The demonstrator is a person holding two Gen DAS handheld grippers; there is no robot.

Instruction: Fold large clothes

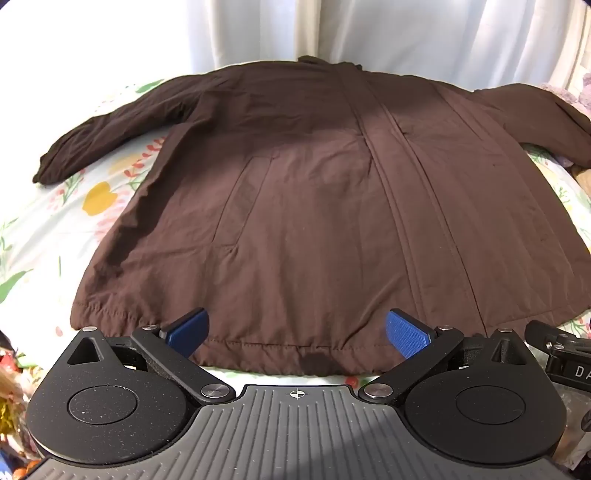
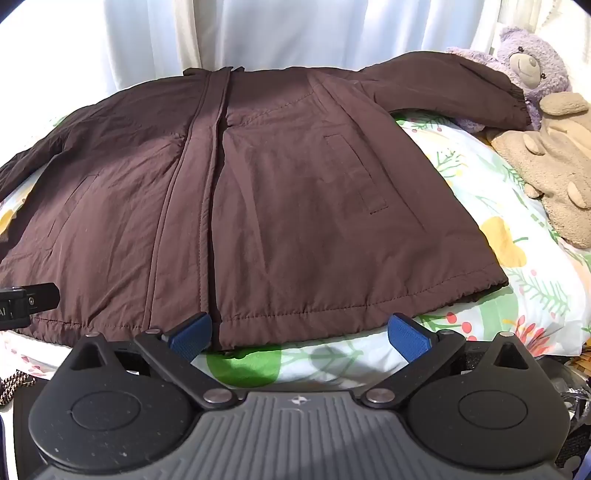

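A brown jacket (image 1: 314,206) lies flat on a floral bedsheet (image 1: 48,229), white curtains (image 2: 295,33) at twelve o'clock. Plush toys (image 2: 546,122) sit at two o'clock. The left gripper (image 1: 295,330) and right gripper (image 2: 299,332) both gape apart, empty, at the hem.

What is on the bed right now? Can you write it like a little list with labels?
garment: brown jacket, spread flat, front up, sleeves out to the sides
surface: flowery bedsheet
left gripper: open, at the jacket's bottom hem
right gripper: open, at the hem near the jacket's right corner
toys: purple teddy bear and tan plush toy, by the right sleeve
behind: white curtain
folding: not started
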